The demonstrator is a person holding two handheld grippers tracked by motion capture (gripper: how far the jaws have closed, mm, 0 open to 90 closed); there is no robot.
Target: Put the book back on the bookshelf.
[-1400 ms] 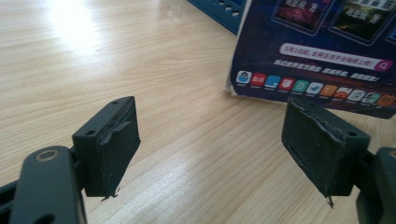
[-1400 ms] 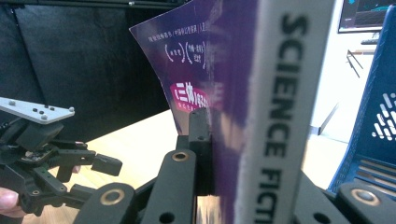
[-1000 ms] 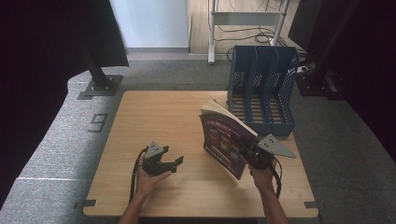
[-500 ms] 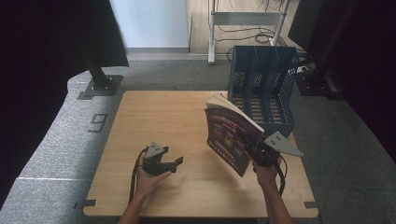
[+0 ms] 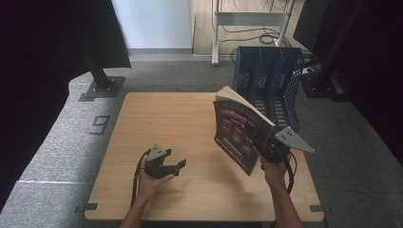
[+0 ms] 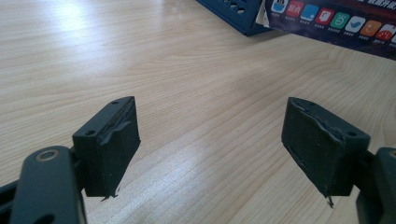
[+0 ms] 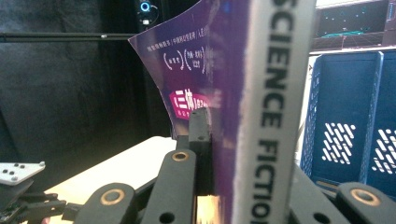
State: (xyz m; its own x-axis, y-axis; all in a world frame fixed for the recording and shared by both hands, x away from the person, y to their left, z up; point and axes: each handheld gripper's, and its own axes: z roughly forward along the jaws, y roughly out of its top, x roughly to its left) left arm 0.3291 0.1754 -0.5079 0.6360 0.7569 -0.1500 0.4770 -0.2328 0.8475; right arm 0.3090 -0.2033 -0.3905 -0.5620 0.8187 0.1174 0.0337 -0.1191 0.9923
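- The jaws of the right gripper (image 5: pixel 267 148) are clamped on a purple paperback book (image 5: pixel 240 135); in the right gripper view the left jaw presses flat on the cover beside the pale spine (image 7: pixel 275 112) printed "SCIENCE FICTION".
- The book stands nearly upright, clear of the table (image 5: pixel 190 118), its cover facing nine o'clock in the high view and its page edges turned toward twelve o'clock.
- The grip sits at the book's lower corner, at about five o'clock of the cover; the right hand (image 5: pixel 273 172) holds the gripper from below.
- The jaws of the left gripper (image 5: pixel 175 166) stand wide apart with nothing between them; the left gripper view shows bare wood between the two black pads (image 6: pixel 112 144).
- That gripper rests low on the table at about eight o'clock from the book, well apart from it, held by the left hand (image 5: pixel 149 183).
- At one o'clock from the book, at the table's far right corner, stands a blue file rack (image 5: pixel 271 80) with upright dividers and perforated walls, near the book but apart from it.
- In the left gripper view the book's lower edge (image 6: pixel 336 21) with coloured icons and a corner of the rack lie at one o'clock.
- The floor (image 5: pixel 57 142) around the table is grey carpet with a "9" marked at nine o'clock.
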